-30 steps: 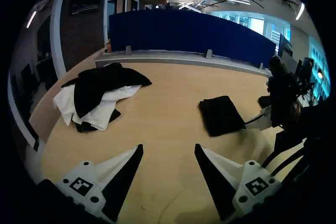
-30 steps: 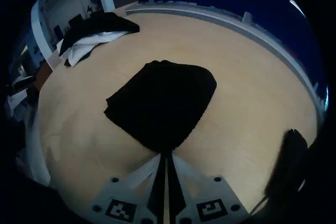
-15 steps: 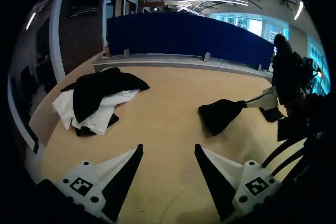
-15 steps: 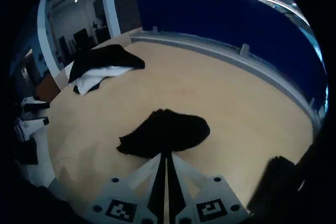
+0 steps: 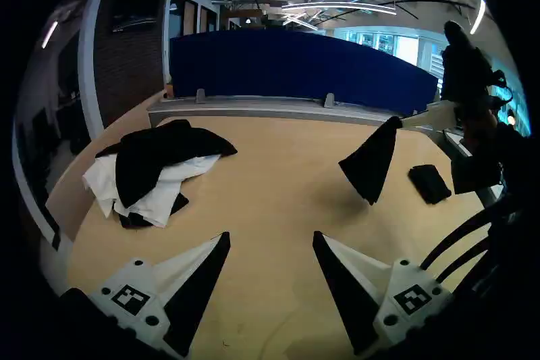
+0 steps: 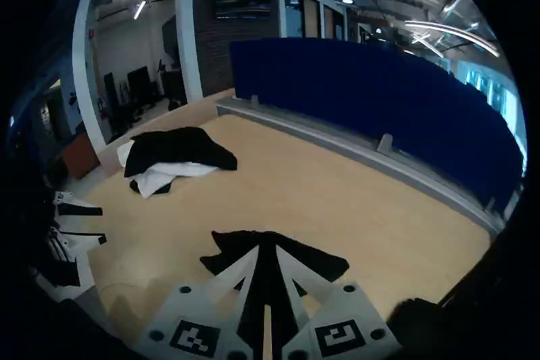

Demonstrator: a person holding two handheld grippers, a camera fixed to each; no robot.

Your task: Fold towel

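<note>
The right tongs (image 5: 405,120) are clenched on one corner of the black towel (image 5: 370,164), and in the left gripper view it hangs from them in a drooping point, its lower tip above the table (image 5: 270,177) and not touching the pale wood, as far as I can judge. It is well apart from the heap (image 5: 155,171) of black and white cloths, off to the heap's right in that view, while the heap lies sprawled on the table with black cloth lying over the white. In the right gripper view the two white fingers press together with the dark cloth nipped between them and bunched just past their tips, and the heap sits far off beyond it to the left. The left tongs (image 5: 270,252) are released, their fingers spread wide over bare wood on the near side of the heap, touching nothing. A small folded black piece (image 5: 428,183) lies flat on the table farther from the heap than the hanging towel. A long blue screen (image 5: 297,66) stands along the far edge of the table behind the heap. The dark shape behind the right tongs is too dim to make out.
</note>
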